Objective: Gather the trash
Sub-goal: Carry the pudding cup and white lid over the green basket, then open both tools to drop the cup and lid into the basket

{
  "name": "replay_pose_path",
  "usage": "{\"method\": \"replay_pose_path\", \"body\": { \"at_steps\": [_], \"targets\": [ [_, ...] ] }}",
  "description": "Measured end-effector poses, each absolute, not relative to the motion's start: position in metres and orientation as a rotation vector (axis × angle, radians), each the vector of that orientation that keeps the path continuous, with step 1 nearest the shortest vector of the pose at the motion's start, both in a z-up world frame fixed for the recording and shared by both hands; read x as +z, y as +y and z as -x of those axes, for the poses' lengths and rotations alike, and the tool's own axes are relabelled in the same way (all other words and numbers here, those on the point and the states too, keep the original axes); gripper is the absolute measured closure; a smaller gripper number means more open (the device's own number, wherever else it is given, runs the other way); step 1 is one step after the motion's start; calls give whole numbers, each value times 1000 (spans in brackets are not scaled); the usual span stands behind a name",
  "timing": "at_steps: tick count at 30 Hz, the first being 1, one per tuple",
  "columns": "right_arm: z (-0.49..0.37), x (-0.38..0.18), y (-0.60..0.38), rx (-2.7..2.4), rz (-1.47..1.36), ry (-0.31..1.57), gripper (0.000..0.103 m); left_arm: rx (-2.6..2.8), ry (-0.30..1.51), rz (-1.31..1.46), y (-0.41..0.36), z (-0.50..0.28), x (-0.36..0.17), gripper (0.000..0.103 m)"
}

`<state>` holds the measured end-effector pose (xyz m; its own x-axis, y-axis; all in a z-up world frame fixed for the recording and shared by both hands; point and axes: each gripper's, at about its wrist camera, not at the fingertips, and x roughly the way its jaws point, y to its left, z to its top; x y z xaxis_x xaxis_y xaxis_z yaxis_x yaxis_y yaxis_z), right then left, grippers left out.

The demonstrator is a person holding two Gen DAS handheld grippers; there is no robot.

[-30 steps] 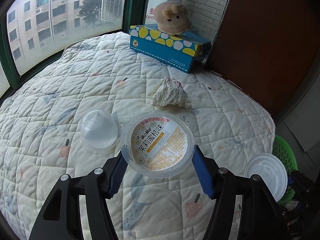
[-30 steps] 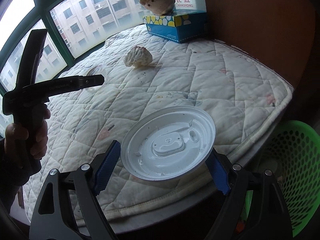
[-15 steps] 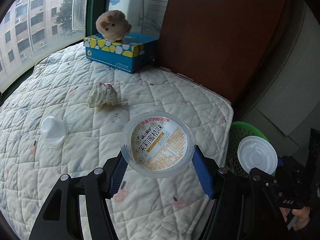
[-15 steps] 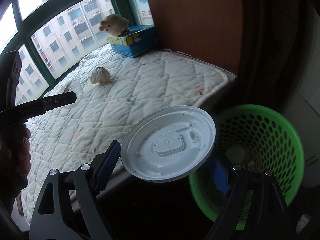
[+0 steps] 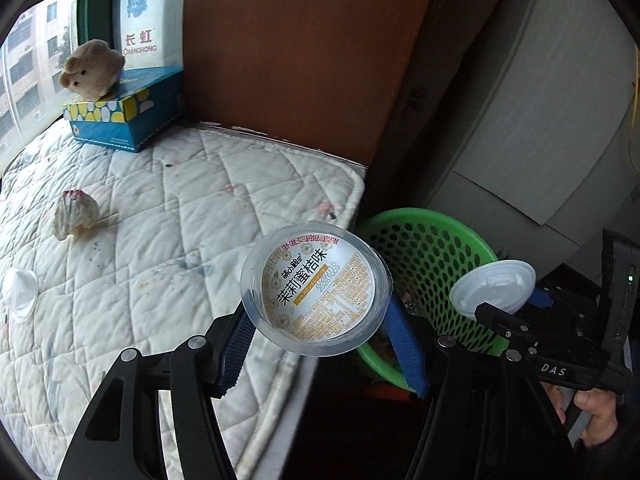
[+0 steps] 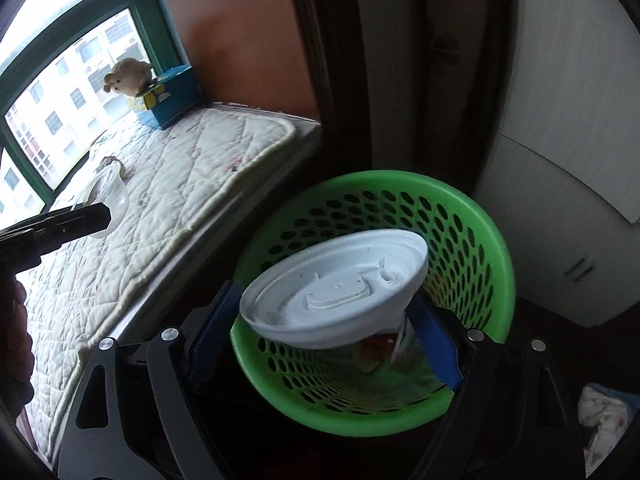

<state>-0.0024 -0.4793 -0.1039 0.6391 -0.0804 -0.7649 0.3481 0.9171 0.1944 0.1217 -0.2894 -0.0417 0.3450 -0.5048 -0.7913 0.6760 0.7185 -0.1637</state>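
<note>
My left gripper (image 5: pixel 318 308) is shut on a clear plastic cup (image 5: pixel 316 288) with a printed label, held over the mattress corner next to the green basket (image 5: pixel 432 248). In the right wrist view my right gripper (image 6: pixel 324 300) hangs over the green basket (image 6: pixel 480 240). Its jaws are opening, and the white lid (image 6: pixel 336 288) between them has tipped and looks loose. That white lid (image 5: pixel 492 288) also shows in the left wrist view. A crumpled paper ball (image 5: pixel 74 214) and a clear dome lid (image 5: pixel 18 294) lie on the quilted mattress (image 5: pixel 200 240).
A blue tissue box (image 5: pixel 120 120) with a plush toy (image 5: pixel 90 70) on it stands at the mattress's far end, against a brown panel (image 5: pixel 300 60). Some trash (image 6: pixel 372 344) lies in the basket. A cloth (image 6: pixel 600 412) lies on the floor at the right.
Both grippers swung right from over the mattress to the basket. The white lid, held flat before, now tilts between the right jaws. The cup stays gripped.
</note>
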Motion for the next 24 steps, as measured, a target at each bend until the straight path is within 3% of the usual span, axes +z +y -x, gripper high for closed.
{"method": "replay_pose_path", "body": {
  "at_steps": [21, 24],
  "targets": [
    [63, -91, -532, -352, -475, 741, 18, -877, 1051, -312, -380, -82, -84, 41],
    [65, -90, -533, -358, -473, 740, 18, -889, 1058, -305, -385, -77, -86, 32]
  ]
}}
